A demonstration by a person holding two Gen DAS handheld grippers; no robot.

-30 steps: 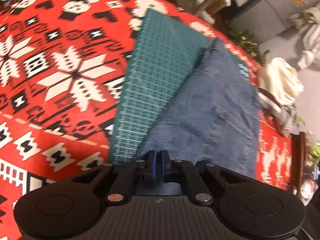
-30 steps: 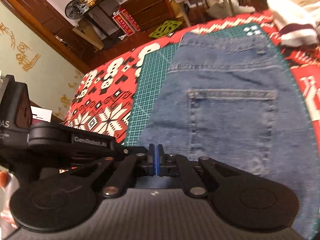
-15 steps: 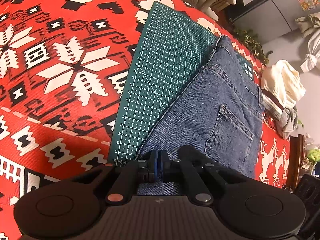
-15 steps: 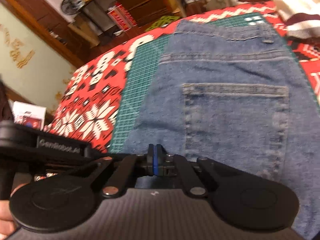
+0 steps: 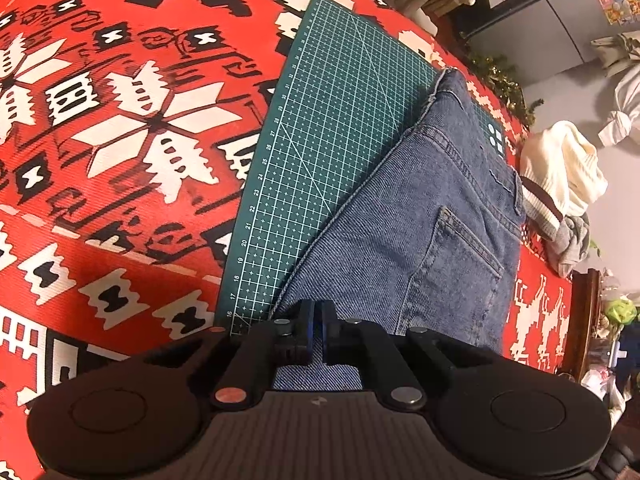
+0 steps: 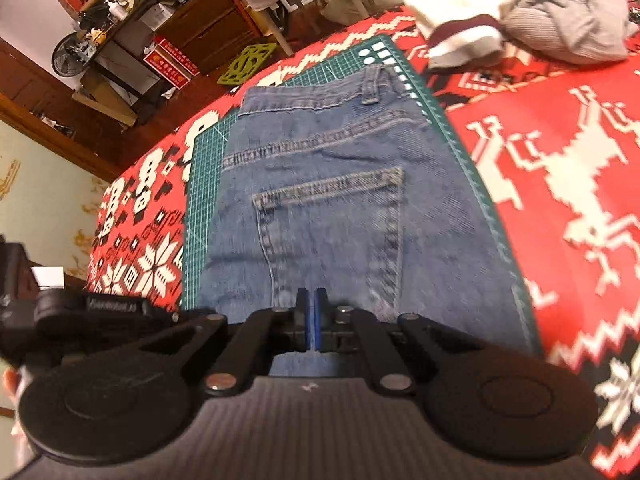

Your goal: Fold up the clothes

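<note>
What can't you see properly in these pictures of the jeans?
- Near end of the jeans: in both wrist views each gripper's black body covers it, so the legs are unseen.
- What the left gripper and right gripper pinch: fingers closed, contact hidden.
- Cutting mat under the denim: covered.
- Cream garment: cut off by the right view's top edge.
</note>
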